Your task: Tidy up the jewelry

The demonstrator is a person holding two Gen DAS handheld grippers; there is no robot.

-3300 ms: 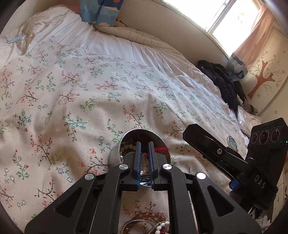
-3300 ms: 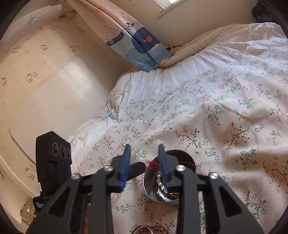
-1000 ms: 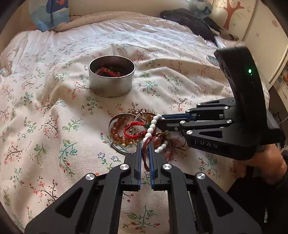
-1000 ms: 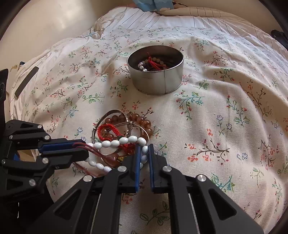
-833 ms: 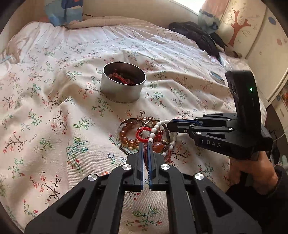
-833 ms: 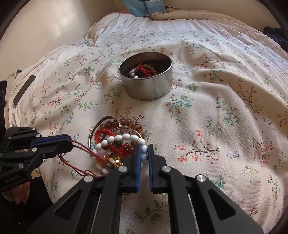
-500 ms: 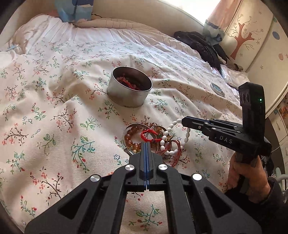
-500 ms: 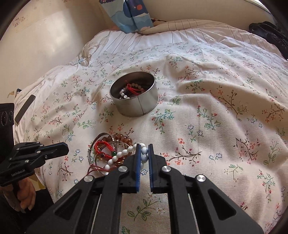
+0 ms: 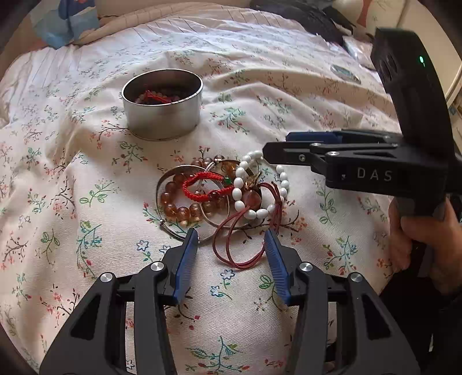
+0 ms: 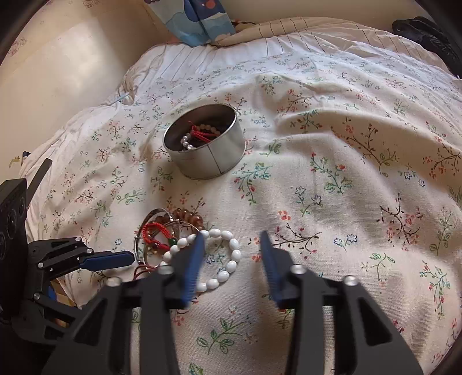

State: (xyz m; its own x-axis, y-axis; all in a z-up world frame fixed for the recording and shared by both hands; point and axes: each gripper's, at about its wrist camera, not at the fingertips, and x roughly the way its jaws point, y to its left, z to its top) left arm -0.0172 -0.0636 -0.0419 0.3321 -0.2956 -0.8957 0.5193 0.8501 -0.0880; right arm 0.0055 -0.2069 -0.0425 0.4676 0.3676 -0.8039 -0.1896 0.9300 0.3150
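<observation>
A pile of jewelry lies on the floral bedspread: a white bead bracelet (image 9: 242, 189) (image 10: 228, 259), an amber bead bracelet (image 9: 176, 206), a red cord bracelet (image 9: 199, 184) (image 10: 154, 230), silver bangles (image 9: 161, 184) and a dark red cord (image 9: 231, 245). A round metal tin (image 9: 161, 115) (image 10: 206, 153) behind the pile holds beads and a red cord. My left gripper (image 9: 231, 239) is open and empty, just short of the pile. My right gripper (image 10: 231, 245) is open and empty, over the white bracelet's right side.
A blue patterned pillow (image 10: 199, 20) and a striped pillow (image 9: 138, 14) lie at the head of the bed. A black bag (image 9: 303, 14) sits at the far right. The bed's edge and a pale wall (image 10: 57, 72) are to the left.
Both grippers were shut and have opened. The white bracelet has dropped from the right gripper onto the bedspread. The left gripper let go of the dark red cord earlier.
</observation>
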